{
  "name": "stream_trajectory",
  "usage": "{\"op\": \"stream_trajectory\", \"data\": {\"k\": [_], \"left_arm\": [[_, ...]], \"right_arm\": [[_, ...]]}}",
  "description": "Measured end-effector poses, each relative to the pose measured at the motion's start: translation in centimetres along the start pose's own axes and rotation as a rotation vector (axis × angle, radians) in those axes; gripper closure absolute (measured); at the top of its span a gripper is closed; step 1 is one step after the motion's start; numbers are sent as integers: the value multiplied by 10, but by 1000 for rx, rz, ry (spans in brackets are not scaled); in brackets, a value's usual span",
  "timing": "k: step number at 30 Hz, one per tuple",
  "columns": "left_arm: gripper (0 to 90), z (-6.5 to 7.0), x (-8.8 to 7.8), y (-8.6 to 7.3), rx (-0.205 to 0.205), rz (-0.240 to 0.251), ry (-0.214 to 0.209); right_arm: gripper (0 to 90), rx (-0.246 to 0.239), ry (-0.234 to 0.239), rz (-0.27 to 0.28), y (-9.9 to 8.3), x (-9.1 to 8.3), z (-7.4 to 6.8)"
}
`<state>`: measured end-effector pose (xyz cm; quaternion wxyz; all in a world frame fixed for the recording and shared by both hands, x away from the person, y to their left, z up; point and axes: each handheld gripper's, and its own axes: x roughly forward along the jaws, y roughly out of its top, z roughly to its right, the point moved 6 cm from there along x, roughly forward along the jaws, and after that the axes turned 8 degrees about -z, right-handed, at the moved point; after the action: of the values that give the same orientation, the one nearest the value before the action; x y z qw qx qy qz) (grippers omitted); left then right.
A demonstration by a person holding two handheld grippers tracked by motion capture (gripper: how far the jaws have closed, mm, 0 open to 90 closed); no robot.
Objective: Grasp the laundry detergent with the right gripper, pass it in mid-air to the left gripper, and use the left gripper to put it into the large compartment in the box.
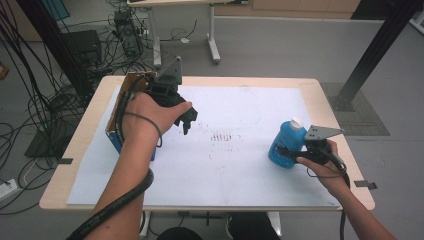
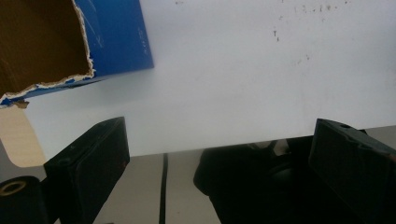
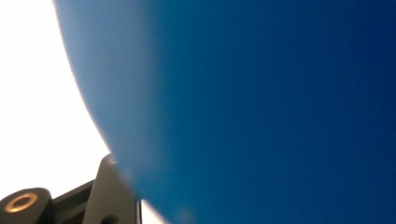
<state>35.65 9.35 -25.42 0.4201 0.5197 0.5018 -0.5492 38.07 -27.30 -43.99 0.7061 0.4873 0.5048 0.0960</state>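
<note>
At the worktop's [image 1: 210, 82] right side, near its front right corner, the right claw [image 1: 292, 154] is clamped on a blue bottle [image 1: 285, 145] with a white cap [image 1: 297, 122], which stands on the white sheet [image 1: 235, 170] covering most of the surface; the bottle leans slightly, cap uppermost. In the right gripper view the bottle's blue wall [image 3: 261, 107] presses right up against the lens, one jaw touching its curve. Over toward the rear left corner, the left claw [image 1: 187, 120] hangs above the sheet with its jaws spread wide and nothing between them, as the left gripper view [image 2: 219, 177] confirms. Just beside it, along the worktop's left edge, lies an open cardboard box [image 1: 117, 117], blue outside and brown inside, its torn rim [image 2: 56, 84] showing ragged. Faint reddish marks [image 1: 221, 136] dot the sheet's middle, between the two claws. The claws stand well apart.
</note>
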Motion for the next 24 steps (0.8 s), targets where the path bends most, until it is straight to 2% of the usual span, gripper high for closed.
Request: {"op": "stream_trajectory", "data": {"k": [15, 24], "left_arm": [[57, 1, -5, 6, 22, 9, 1], [58, -4, -11, 8, 35, 8, -1]], "right_arm": [[457, 4, 1, -1, 0, 0, 0], [456, 14, -5, -17, 2, 0, 2]]}}
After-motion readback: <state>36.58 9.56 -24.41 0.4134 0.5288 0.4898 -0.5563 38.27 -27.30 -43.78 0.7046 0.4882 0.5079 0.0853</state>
